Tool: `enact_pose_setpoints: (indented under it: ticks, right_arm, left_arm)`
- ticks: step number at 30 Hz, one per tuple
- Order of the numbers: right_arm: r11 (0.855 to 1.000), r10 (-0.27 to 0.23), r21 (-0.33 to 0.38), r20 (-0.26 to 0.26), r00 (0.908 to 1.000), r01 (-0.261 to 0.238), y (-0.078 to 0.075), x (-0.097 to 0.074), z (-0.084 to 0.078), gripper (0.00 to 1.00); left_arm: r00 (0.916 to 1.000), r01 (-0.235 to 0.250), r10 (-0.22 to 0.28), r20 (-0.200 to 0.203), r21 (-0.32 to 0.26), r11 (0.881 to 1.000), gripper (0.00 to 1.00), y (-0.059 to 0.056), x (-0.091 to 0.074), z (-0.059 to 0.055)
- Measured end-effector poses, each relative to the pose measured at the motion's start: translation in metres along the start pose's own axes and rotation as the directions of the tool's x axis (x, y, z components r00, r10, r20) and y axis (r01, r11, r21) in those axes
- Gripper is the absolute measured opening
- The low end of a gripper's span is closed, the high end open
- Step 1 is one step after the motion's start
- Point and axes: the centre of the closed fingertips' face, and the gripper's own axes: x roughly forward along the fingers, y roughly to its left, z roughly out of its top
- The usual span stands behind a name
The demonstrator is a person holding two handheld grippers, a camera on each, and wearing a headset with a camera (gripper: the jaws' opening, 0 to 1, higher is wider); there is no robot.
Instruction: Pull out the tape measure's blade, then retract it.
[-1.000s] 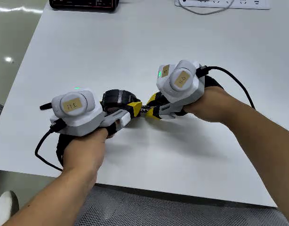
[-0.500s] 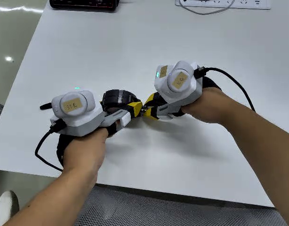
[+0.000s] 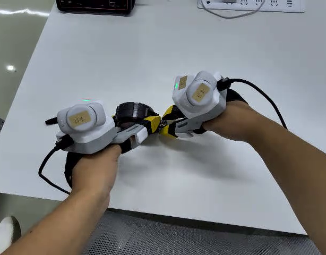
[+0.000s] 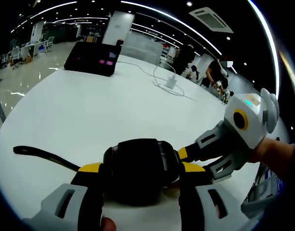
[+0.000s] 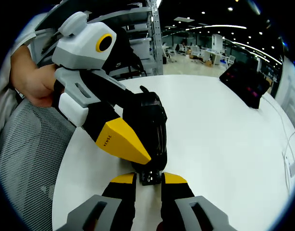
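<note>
tape sits on the bench toward the front left corner, and the left gripper has it clamped, one yellow-tipped jaw on each side of the black case. right gripper comes in nose-to-nose from the other side, jaws pressed together on the blade tip, right at the case mouth. hardly any blade showing between them.
</note>
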Motion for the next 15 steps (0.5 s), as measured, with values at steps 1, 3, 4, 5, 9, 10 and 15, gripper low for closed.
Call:
enact_pose_setpoints:
  ticks: [1, 3, 4, 5, 9, 10, 15]
  right_arm:
    - [1.0, -0.001, 0.0, 0.0, 1.0, 0.001, -0.0004, 0.0, -0.0001, 0.17]
    - [1.0, -0.002, 0.002, 0.001, 1.0, 0.002, -0.0007, -0.0004, -0.0005, 0.17]
    - [1.0, -0.004, 0.005, 0.003, 1.0, 0.004, -0.0012, -0.0011, -0.0005, 0.18]
    - [1.0, -0.004, 0.006, 0.004, 1.0, 0.004, -0.0013, -0.0017, -0.0005, 0.18]
    - [1.0, -0.006, 0.011, 0.008, 1.0, 0.006, -0.0028, -0.0034, -0.0006, 0.18]
    - [1.0, -0.007, 0.011, 0.008, 0.9999, 0.007, -0.0029, -0.0036, -0.0007, 0.18]
    - [1.0, -0.014, 0.021, 0.018, 0.9997, 0.014, -0.0045, -0.0059, -0.0006, 0.2]
  left_arm:
    - [1.0, 0.0, 0.0, -0.003, 0.001, 1.0, 0.59, -0.0003, 0.0001, -0.0001]
    - [1.0, 0.0, 0.0, -0.004, -0.001, 1.0, 0.59, -0.0006, 0.0, -0.0002]
    - [1.0, 0.0, 0.0, -0.003, -0.002, 1.0, 0.59, -0.0007, -0.0001, -0.0002]
    - [1.0, 0.0, 0.0, -0.002, -0.001, 1.0, 0.59, -0.0008, -0.0001, -0.0003]
    - [1.0, 0.0, 0.0, -0.003, -0.002, 1.0, 0.6, -0.0011, 0.0002, -0.0004]
    - [1.0, 0.0, 0.0, -0.003, -0.001, 1.0, 0.6, -0.0011, 0.0002, -0.0004]
    - [1.0, -0.006, 0.006, -0.002, 0.01, 1.0, 0.62, -0.0008, -0.0001, 0.0003]
